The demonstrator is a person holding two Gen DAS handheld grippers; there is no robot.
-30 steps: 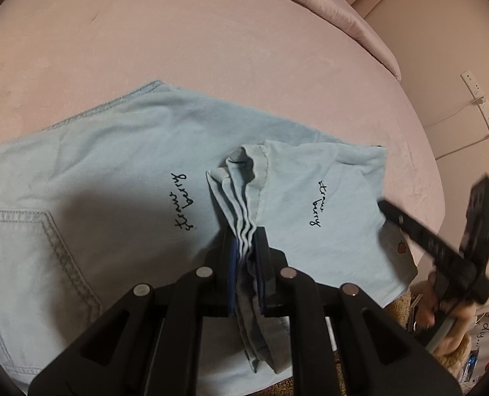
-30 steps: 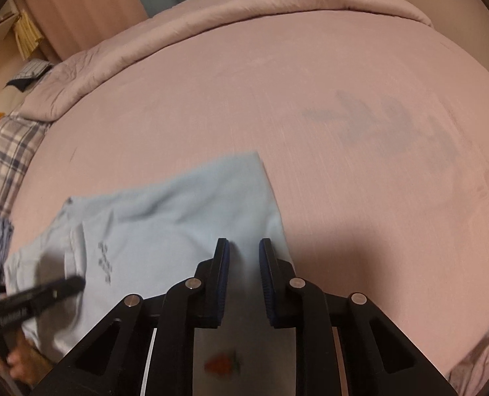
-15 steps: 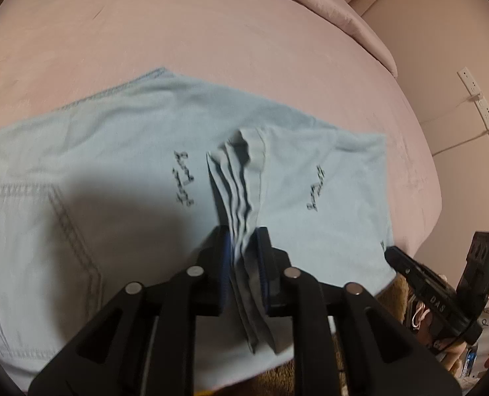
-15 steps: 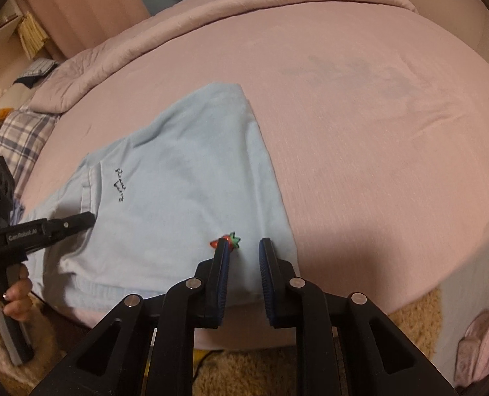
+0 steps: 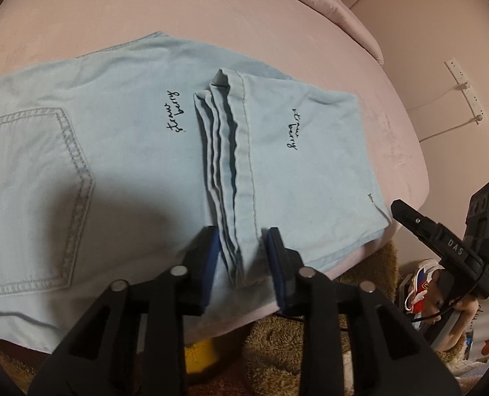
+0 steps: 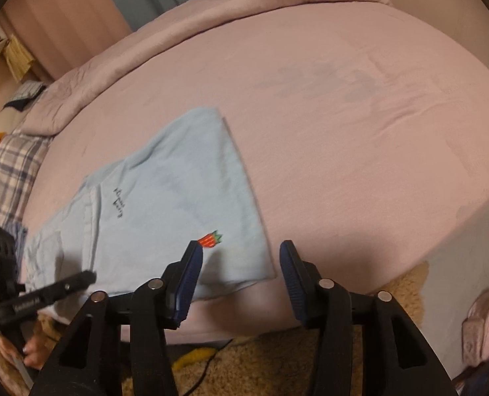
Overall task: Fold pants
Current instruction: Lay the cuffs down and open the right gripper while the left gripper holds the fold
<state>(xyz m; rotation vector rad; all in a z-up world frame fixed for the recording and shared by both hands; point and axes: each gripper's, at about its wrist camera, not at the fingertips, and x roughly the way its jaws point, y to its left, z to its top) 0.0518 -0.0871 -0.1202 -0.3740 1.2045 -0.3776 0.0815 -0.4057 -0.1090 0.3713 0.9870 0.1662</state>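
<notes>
The light blue pants [image 5: 119,151] are laid flat on the pink bed [image 5: 211,16], near its front edge, with the legs folded back so that the stacked hems [image 5: 226,151] lie across the middle of the garment. A back pocket [image 5: 36,198] is seen at the left of the left wrist view, and black script is stitched on either side of the hem stack.

The left tool [image 5: 242,257] is held over the near end of that hem stack. Its jaws have just been opening; the layered hem edge lies between the blue pads [image 5: 211,257], but a gap is seen on both sides, so the cloth is released rather than gripped.

The right tool [image 6: 241,274] is held above the near right corner of the folded pants, beside a small red strawberry patch [image 6: 209,240]. Its jaws have likewise just been opening and stand wide apart, with nothing pressed between them.

Each tool is visible in the other's view, held by a hand [image 6: 29,351] at the bed's edge. A brown shaggy rug [image 6: 277,363] is seen on the floor below.
</notes>
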